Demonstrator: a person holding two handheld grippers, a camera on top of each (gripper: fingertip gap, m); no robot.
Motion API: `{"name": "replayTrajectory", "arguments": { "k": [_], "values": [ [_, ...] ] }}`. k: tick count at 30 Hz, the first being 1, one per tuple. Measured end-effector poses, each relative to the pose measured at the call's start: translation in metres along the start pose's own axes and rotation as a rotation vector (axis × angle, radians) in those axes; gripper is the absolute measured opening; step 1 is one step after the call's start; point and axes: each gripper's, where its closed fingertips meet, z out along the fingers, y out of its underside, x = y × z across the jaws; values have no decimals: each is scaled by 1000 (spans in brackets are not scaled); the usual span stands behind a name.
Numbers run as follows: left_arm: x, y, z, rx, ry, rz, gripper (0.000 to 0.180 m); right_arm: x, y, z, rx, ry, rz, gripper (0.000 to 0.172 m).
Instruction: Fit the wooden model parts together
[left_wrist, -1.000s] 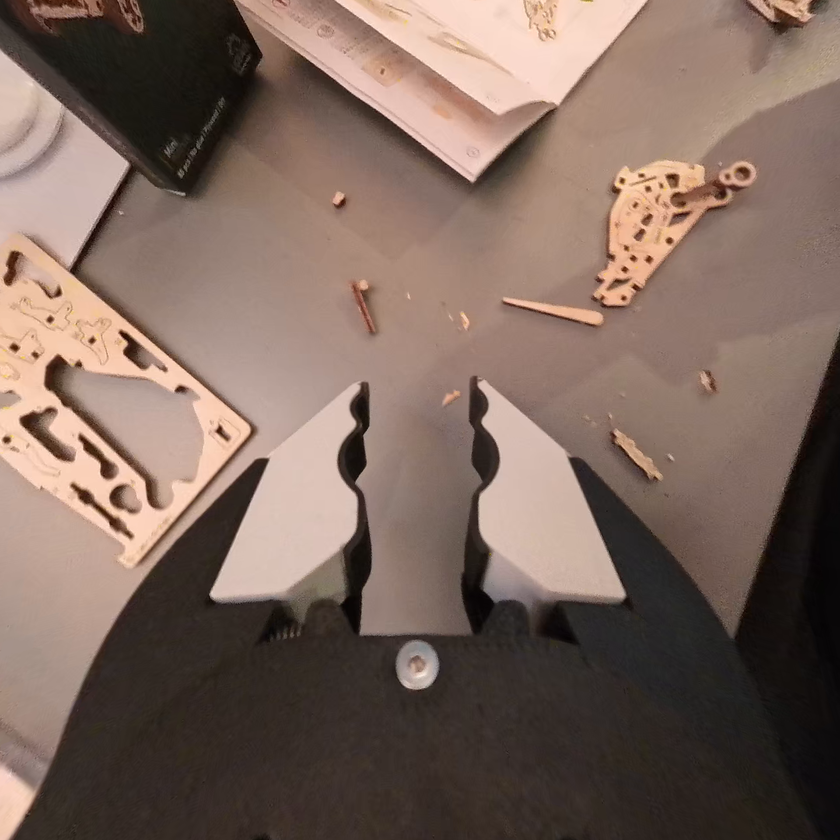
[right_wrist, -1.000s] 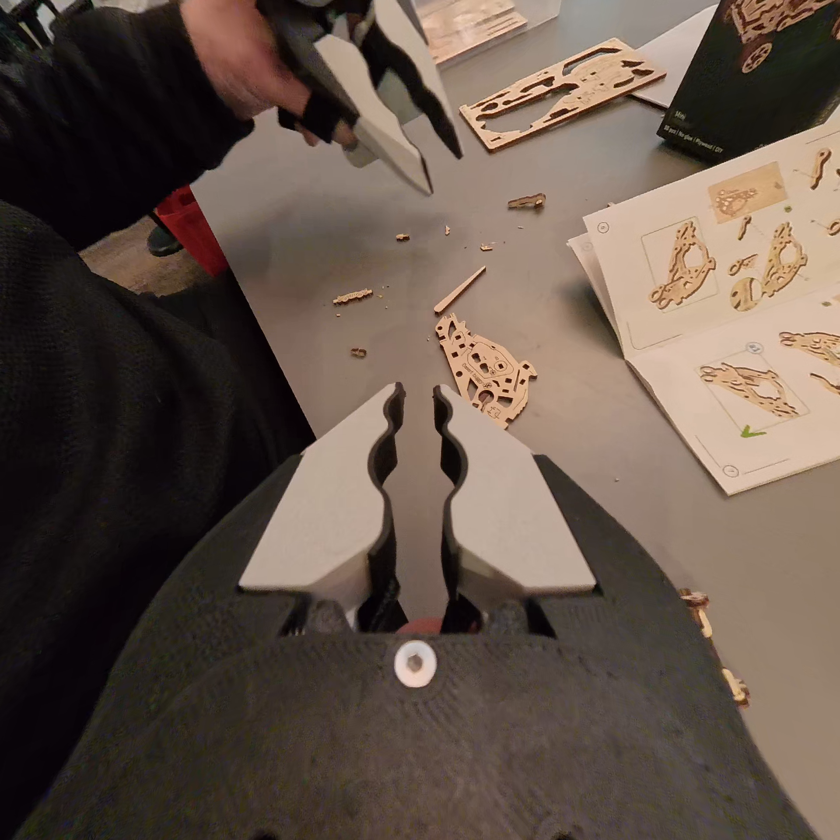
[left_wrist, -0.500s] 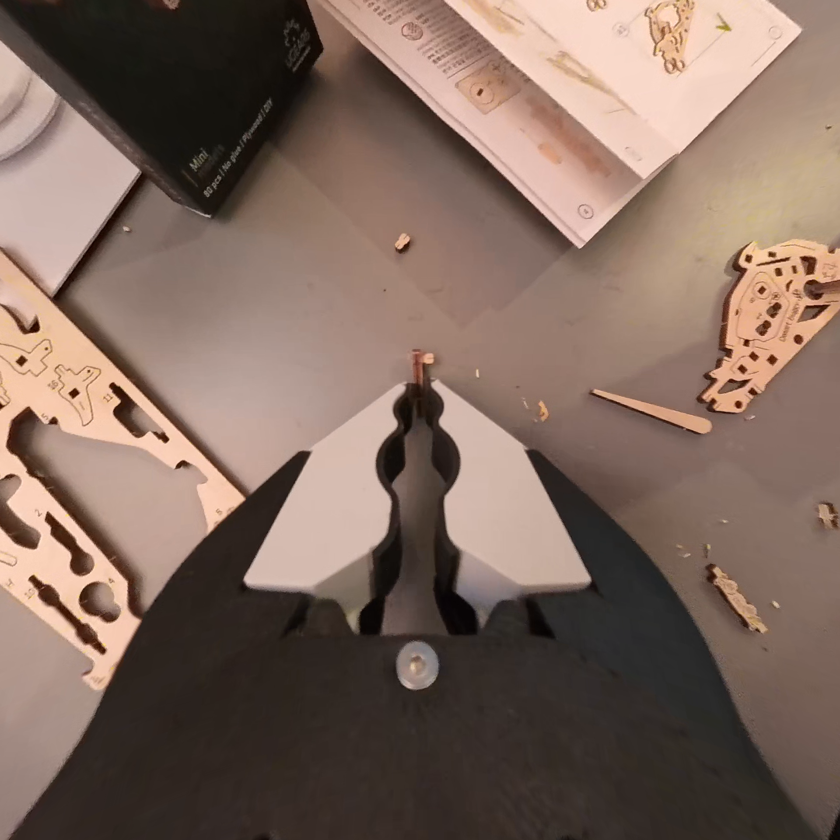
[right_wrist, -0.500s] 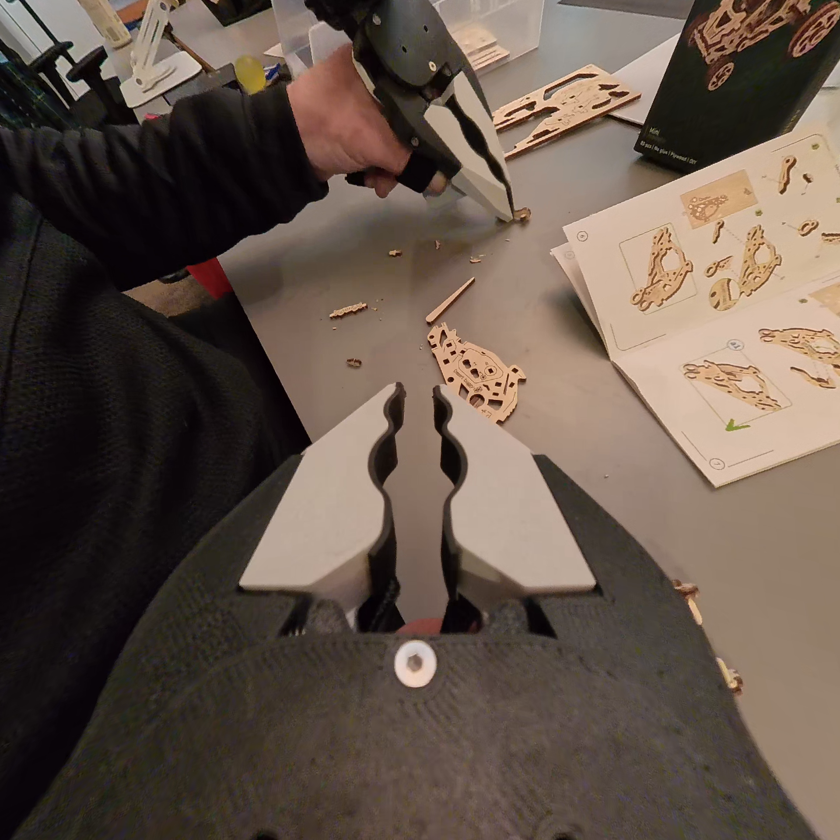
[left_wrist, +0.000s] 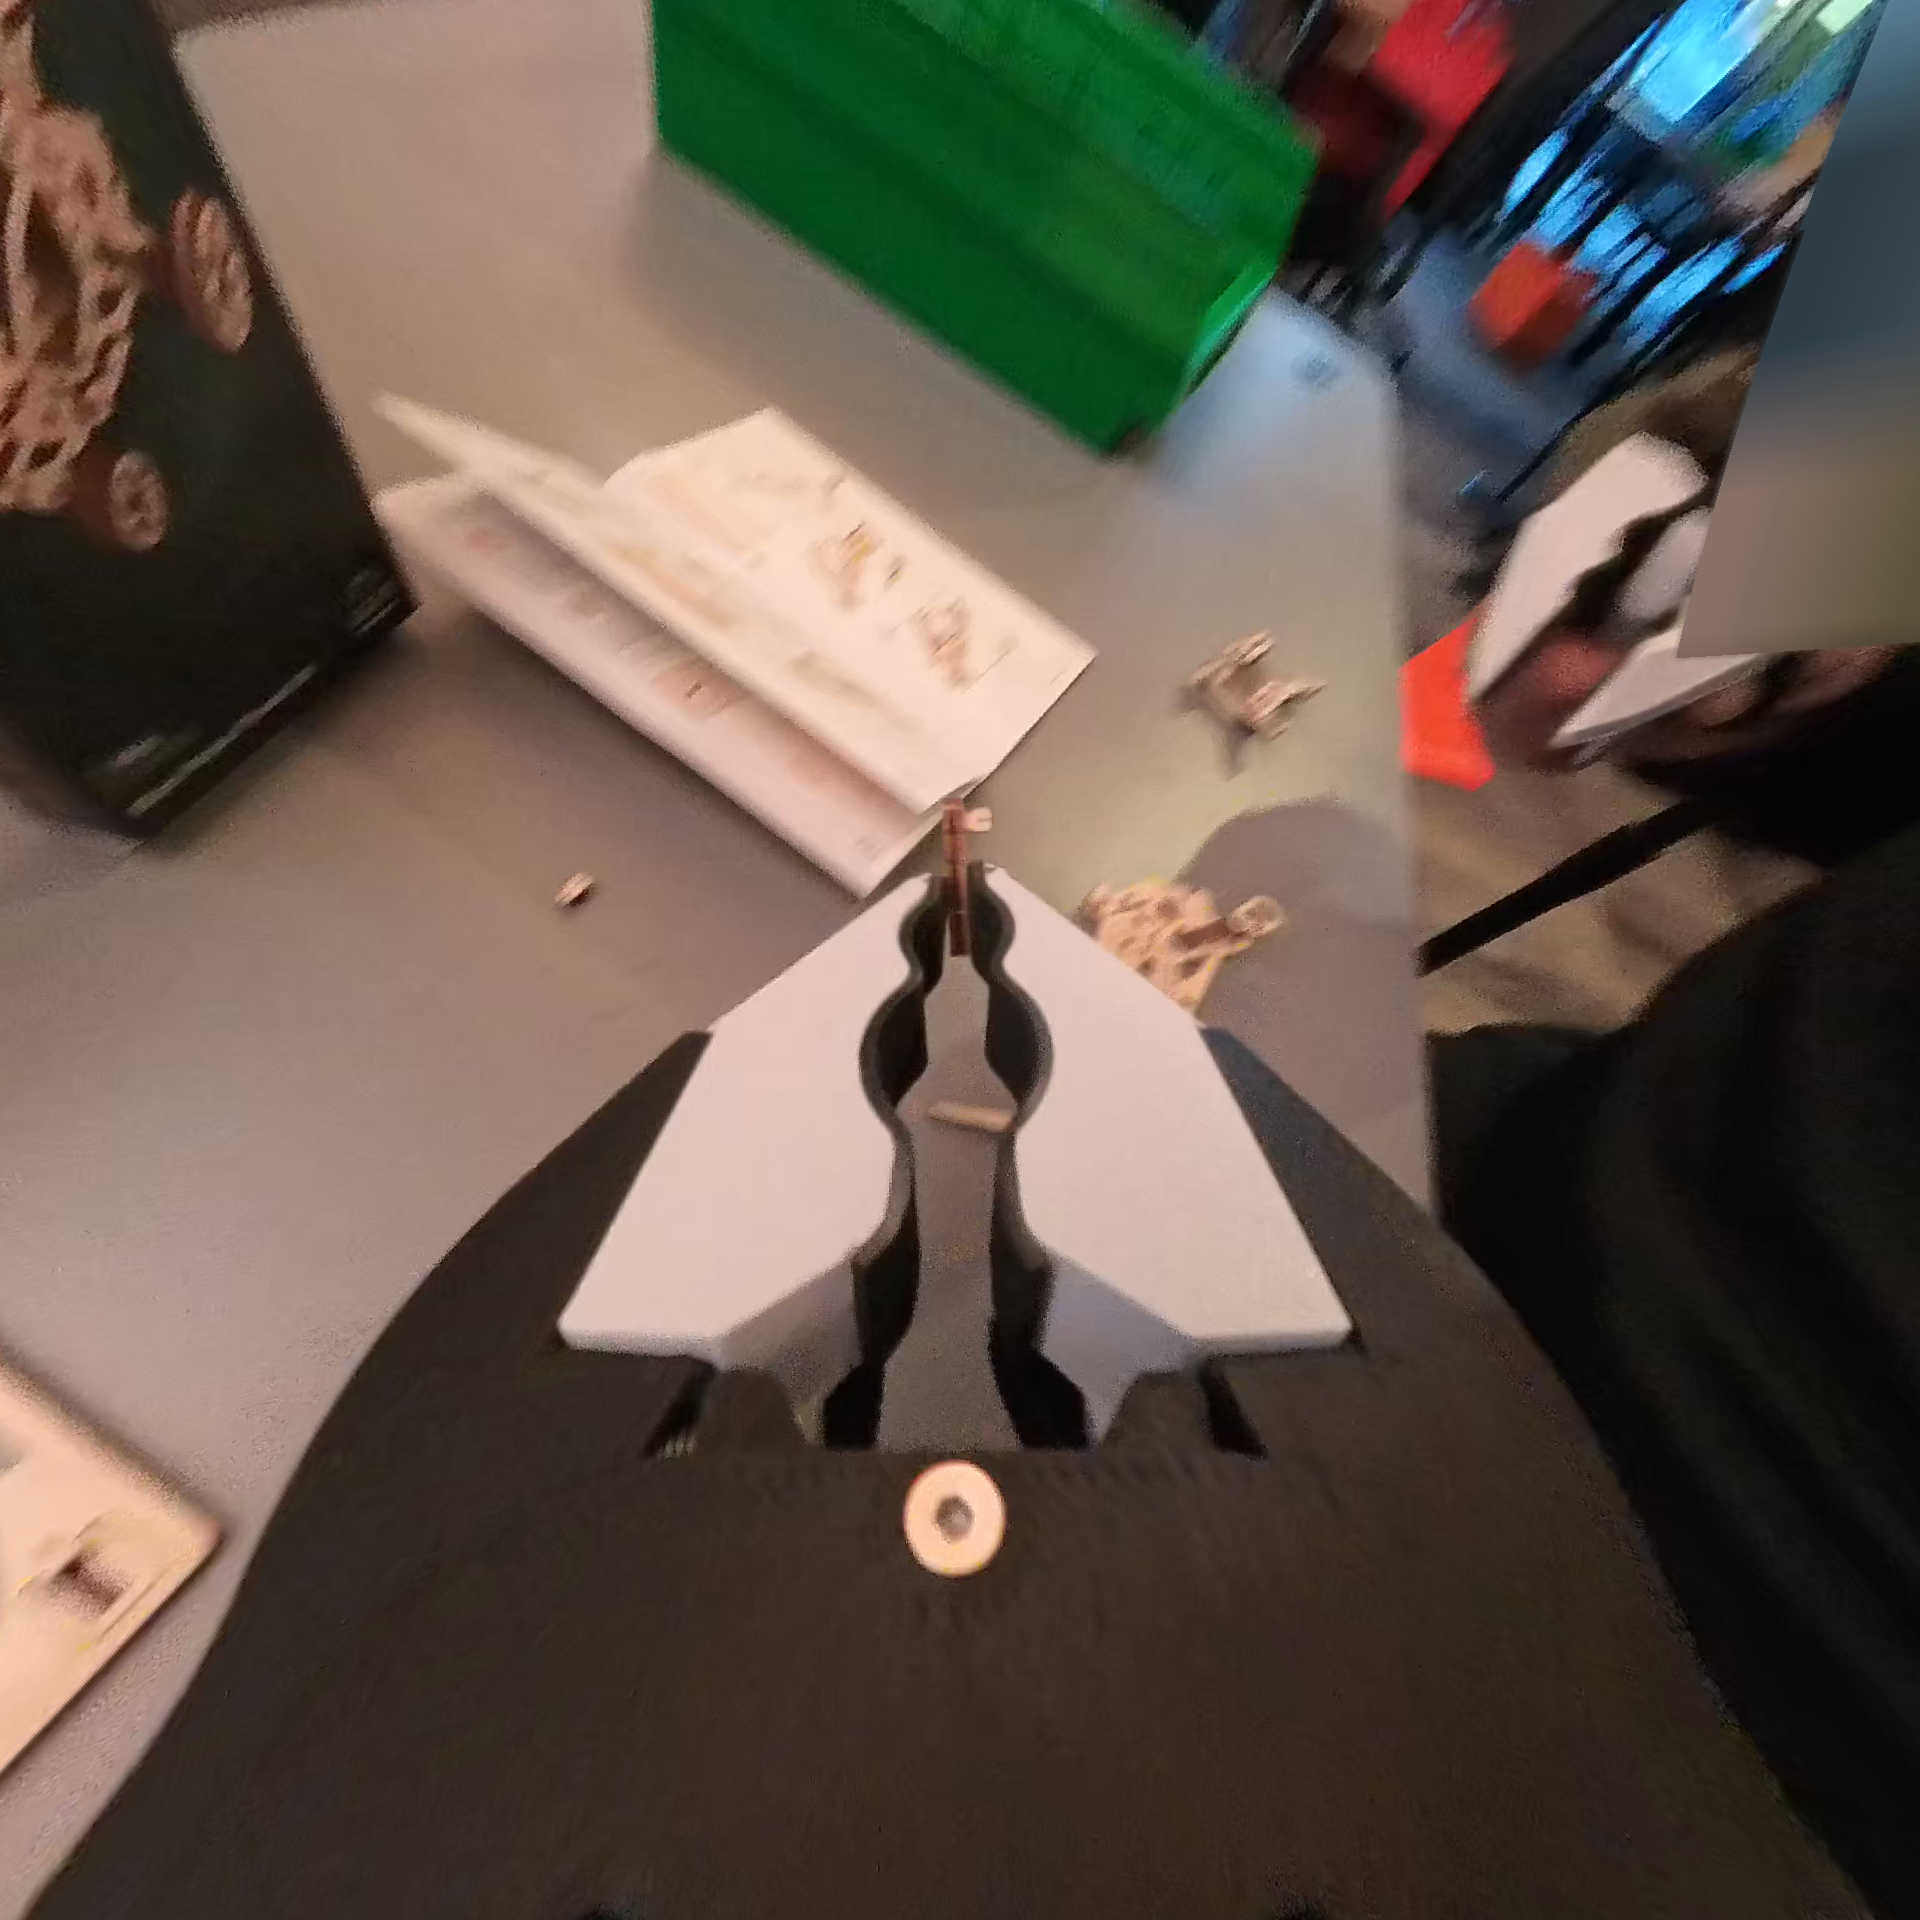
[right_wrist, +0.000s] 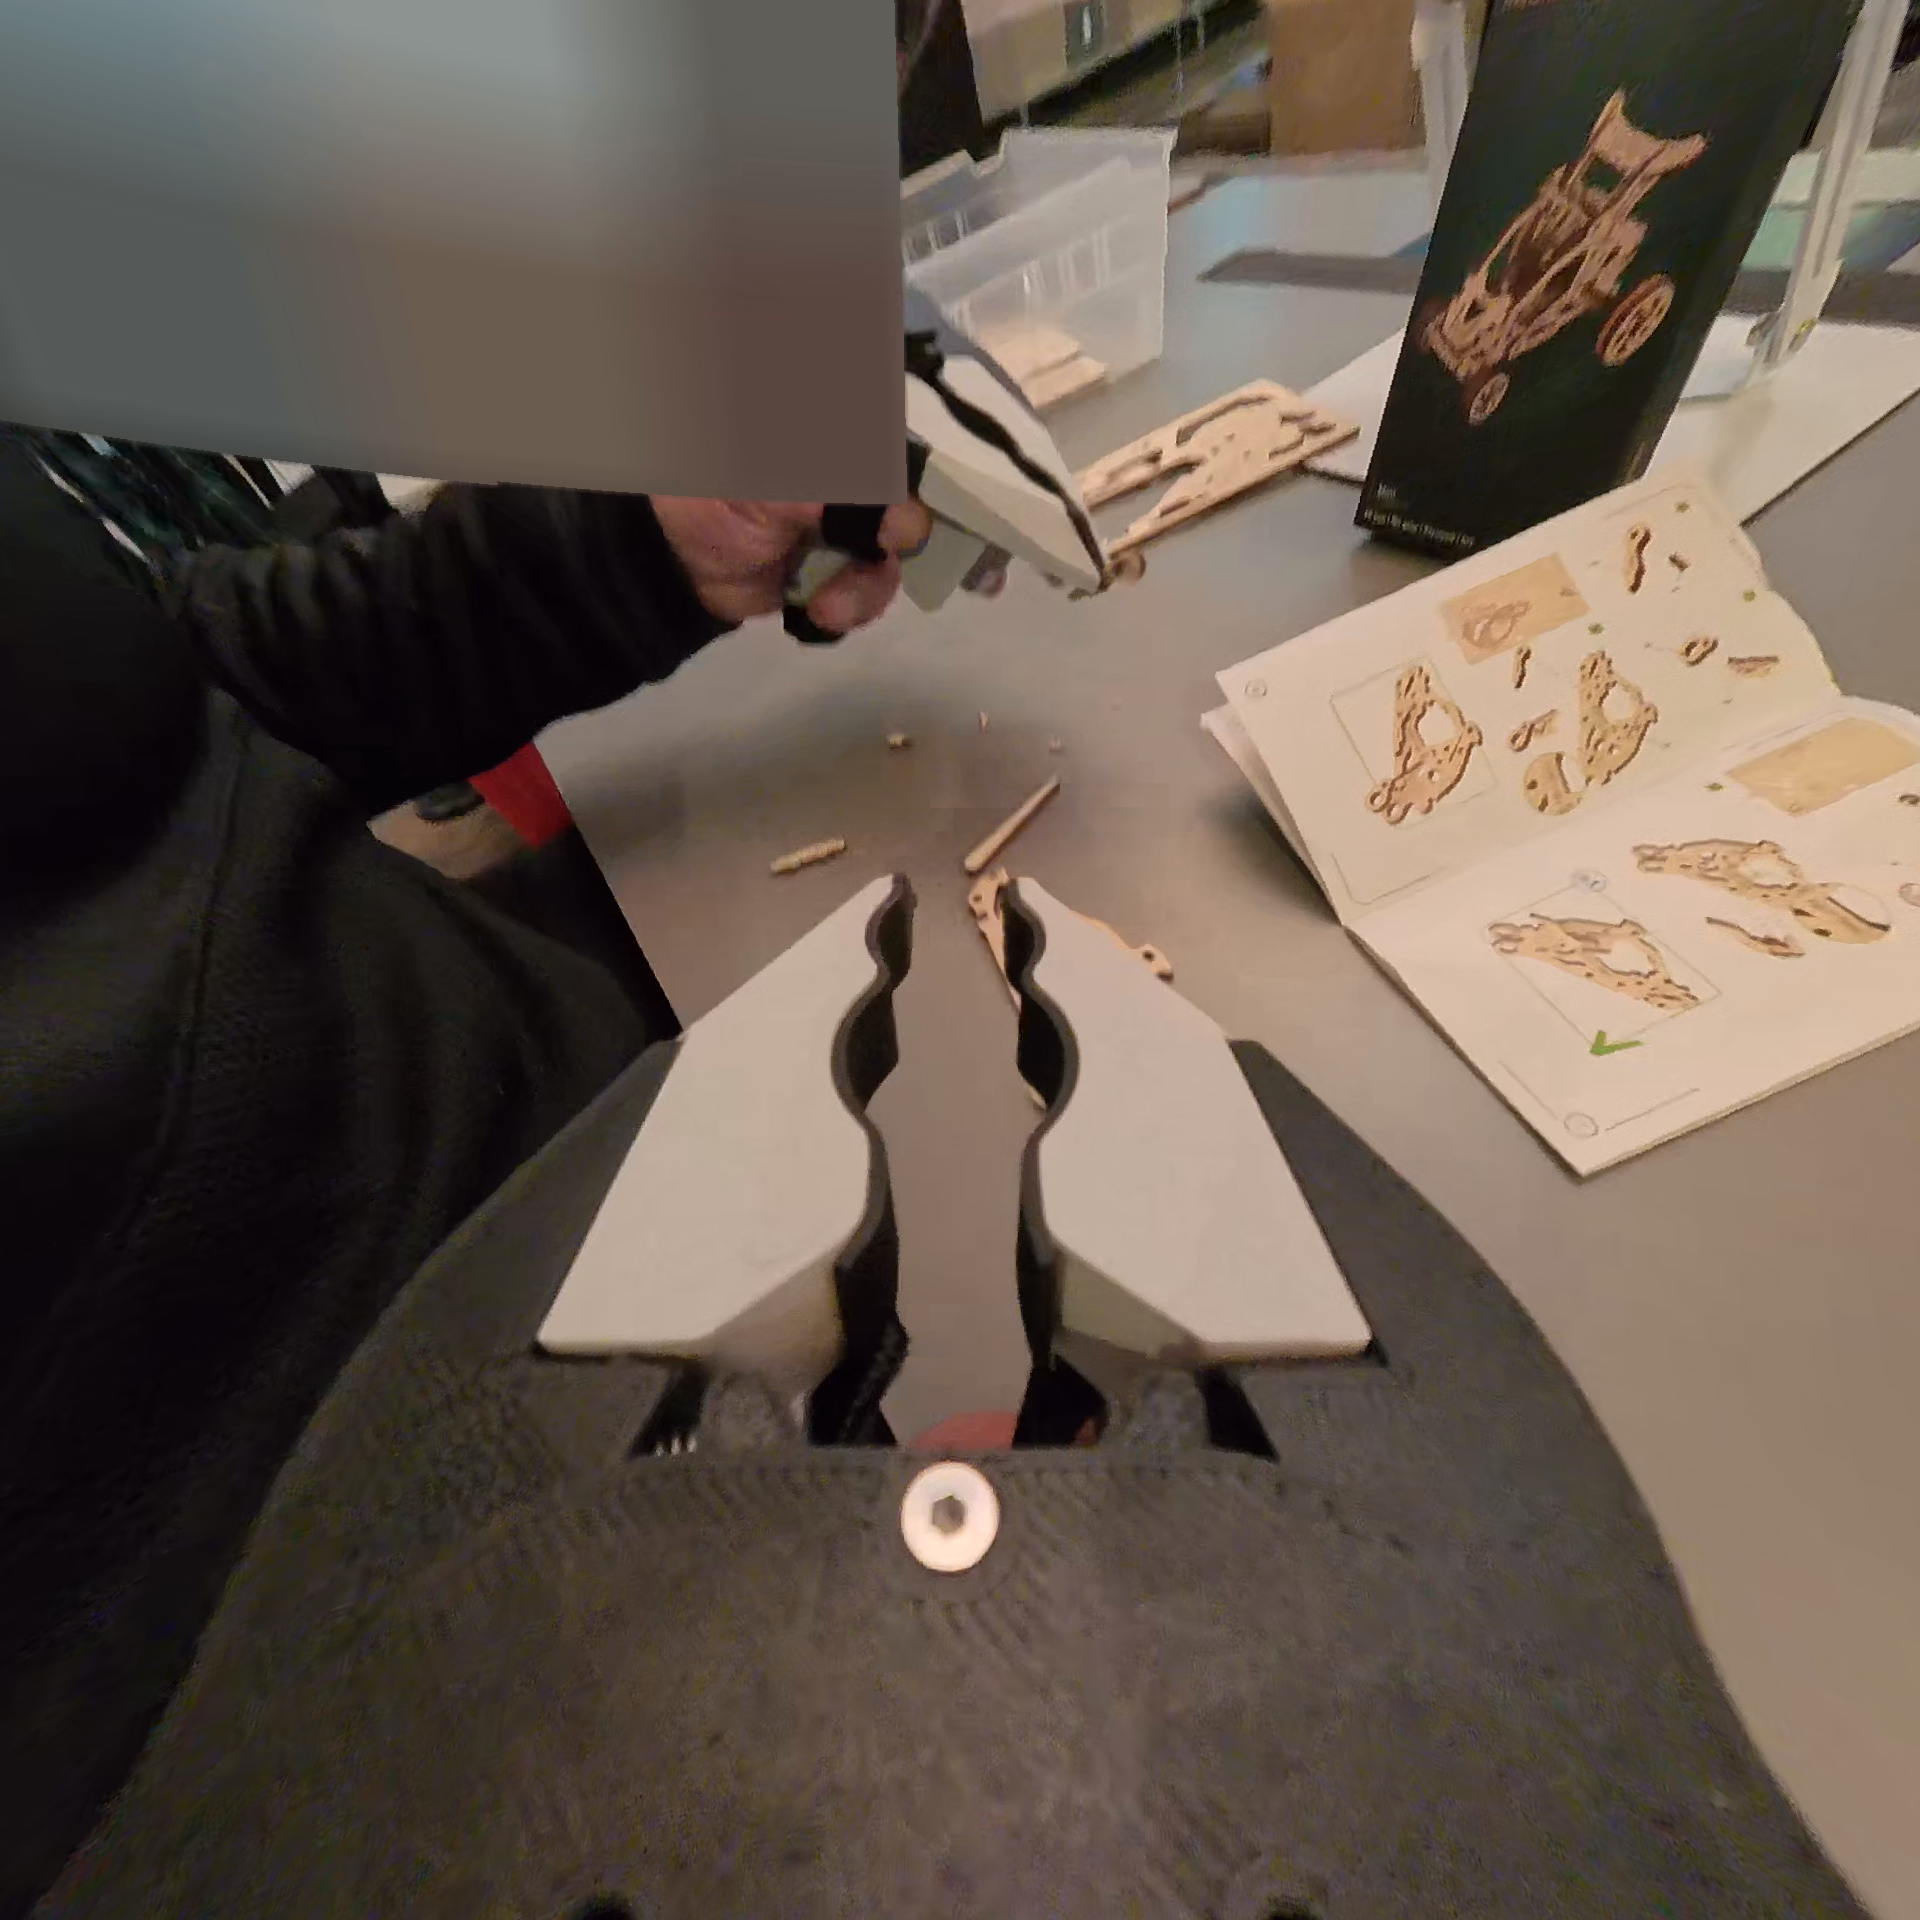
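Left tongs (left_wrist: 958, 883) pinch a thin brown peg (left_wrist: 954, 831) clear of the table, likely for insertion; right tongs (right_wrist: 958, 894) narrowly open, empty, over the flat wooden part (right_wrist: 1127, 951).

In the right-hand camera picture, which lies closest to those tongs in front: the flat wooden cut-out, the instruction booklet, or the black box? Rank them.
From the right tongs:
1. Flat wooden cut-out, partly under the right tip.
2. Instruction booklet, off to the right.
3. Black box, standing far back right.
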Motion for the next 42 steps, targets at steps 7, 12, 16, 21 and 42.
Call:
{"name": "replayTrajectory", "arguments": {
  "k": [7, 12, 16, 21, 42],
  "values": [
    [74, -41, -1, 238, 398, -74, 1, -7, -39, 2, 166, -35, -5, 16],
    [112, -59, -5, 364, 690, -165, 0, -5, -52, 5, 256, -69, 25, 18],
    [130, -67, -4, 425, 882, -257, 1, -4, -67, 4, 338, -128, 61, 16],
    [135, -78, -14, 577, 1082, -372, 1, -10, -77, 11, 396, -230, 74, 14],
    [170, -63, -9, 525, 1399, -472, 1, -45, -85, 15, 475, -471, 76, 3]
  ]
}}
